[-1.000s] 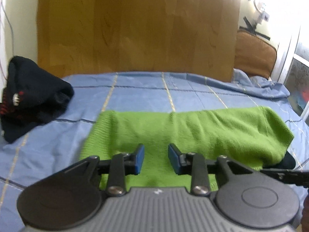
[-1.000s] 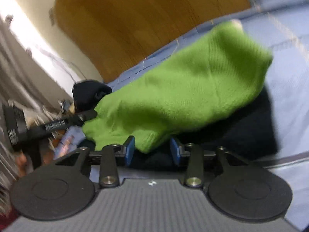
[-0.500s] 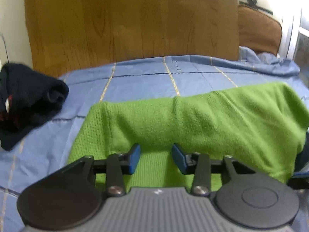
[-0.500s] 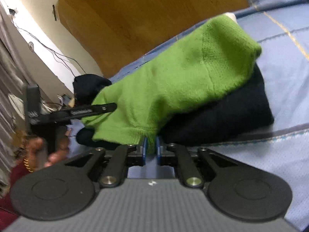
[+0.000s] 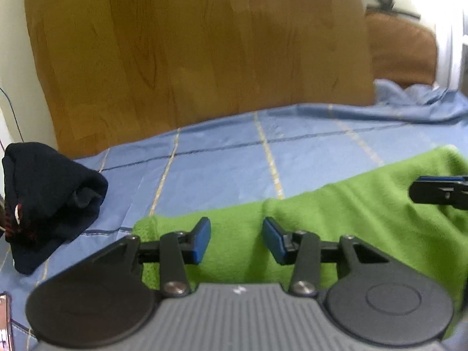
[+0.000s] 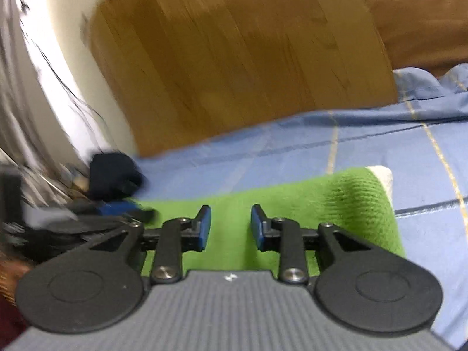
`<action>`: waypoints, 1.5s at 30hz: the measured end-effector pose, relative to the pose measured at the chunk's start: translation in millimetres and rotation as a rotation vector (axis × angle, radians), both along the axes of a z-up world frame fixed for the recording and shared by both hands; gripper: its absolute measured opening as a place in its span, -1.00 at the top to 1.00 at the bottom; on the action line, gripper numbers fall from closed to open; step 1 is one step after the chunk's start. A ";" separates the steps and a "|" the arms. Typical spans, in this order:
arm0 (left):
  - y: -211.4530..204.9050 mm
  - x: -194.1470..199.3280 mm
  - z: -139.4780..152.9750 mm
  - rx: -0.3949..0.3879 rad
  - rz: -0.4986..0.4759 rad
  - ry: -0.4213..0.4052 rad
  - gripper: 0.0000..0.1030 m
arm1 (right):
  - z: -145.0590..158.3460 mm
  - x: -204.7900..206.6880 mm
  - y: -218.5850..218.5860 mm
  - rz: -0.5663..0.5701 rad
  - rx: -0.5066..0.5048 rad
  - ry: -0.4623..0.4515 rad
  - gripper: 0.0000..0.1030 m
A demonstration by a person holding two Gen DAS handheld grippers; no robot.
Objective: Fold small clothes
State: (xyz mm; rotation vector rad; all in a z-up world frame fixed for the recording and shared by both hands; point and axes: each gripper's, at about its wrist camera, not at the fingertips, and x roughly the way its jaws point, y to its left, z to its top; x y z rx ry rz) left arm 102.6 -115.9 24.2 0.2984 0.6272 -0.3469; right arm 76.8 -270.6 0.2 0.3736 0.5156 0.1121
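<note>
Partway through, by the look of it: green knit garment (image 5: pixel 336 222) lying in a long band across the blue checked bedsheet (image 5: pixel 222 169), apparently doubled over once, edges not yet squared. Still to do: probably another fold and a tidy-up. Dark navy garment (image 5: pixel 49 201) bundled loosely at the sheet's far left, well apart from the green one, seemingly untouched.

Left tongs (image 5: pixel 236 239) spread, having just been opening, poised over the green knit with fabric showing in the gap but no pad pressing it. Right tongs (image 6: pixel 230 227) likewise parted over the green cloth after a brief closing and slight reopening, pinching nothing.

Green fabric soft, fleecy, finely ribbed, with a pale trim (image 6: pixel 381 175) at one end, possibly a cuff; too blurred to be sure. Sheet smooth, thin, lined in yellow and navy. Wooden headboard (image 5: pixel 190 58) behind.
</note>
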 end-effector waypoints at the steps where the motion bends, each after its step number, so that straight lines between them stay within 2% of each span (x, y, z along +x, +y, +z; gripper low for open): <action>1: -0.9 1.9 -2.4 0.010 0.006 -0.001 0.18 | -1.7 -2.2 -9.3 -0.037 -0.012 0.014 0.70; 2: -1.2 2.8 -3.6 0.019 0.011 -0.005 0.16 | -5.4 -6.4 -18.9 -0.091 -0.017 0.021 0.99; 5: -1.0 3.7 -6.7 0.034 0.005 -0.016 0.13 | -14.9 -21.1 -45.9 -0.160 0.085 0.015 0.99; 11: -2.5 6.5 -8.2 0.038 0.009 -0.011 0.12 | -16.9 -25.6 -48.1 -0.177 0.094 0.002 0.99; 14: -2.6 8.0 -8.3 0.040 0.005 -0.007 0.11 | -9.8 -32.0 -48.0 -0.189 0.146 0.004 0.98; 16: -2.3 8.9 -8.0 0.038 0.004 -0.005 0.11 | -6.4 -42.1 -49.2 -0.221 0.179 -0.020 0.76; 17: -2.1 9.2 -7.9 0.037 0.004 -0.005 0.11 | -4.5 -52.4 -52.0 -0.249 0.187 -0.038 0.49; 18: -1.7 9.3 -8.0 0.036 0.002 -0.005 0.10 | -3.9 -63.2 -55.0 -0.279 0.203 -0.052 0.11; 20: -1.6 9.4 -8.4 0.034 0.000 -0.006 0.10 | -4.6 -84.6 -64.5 -0.329 0.249 -0.074 -0.19; 22: -1.2 9.7 -8.5 0.031 -0.002 -0.006 0.09 | -8.3 -98.1 -73.8 -0.362 0.290 -0.048 -0.24; 26: -0.1 10.3 -8.9 0.024 -0.006 -0.006 0.08 | -26.8 -112.0 -88.9 -0.370 0.452 0.008 -0.33; 31: 1.6 10.7 -9.5 0.018 -0.012 -0.007 0.08 | -36.5 -107.7 -86.3 -0.361 0.519 0.057 -0.34; 45: 2.8 11.0 -10.3 0.002 -0.013 -0.004 0.07 | -29.7 -63.7 -51.2 -0.279 0.476 0.095 -0.36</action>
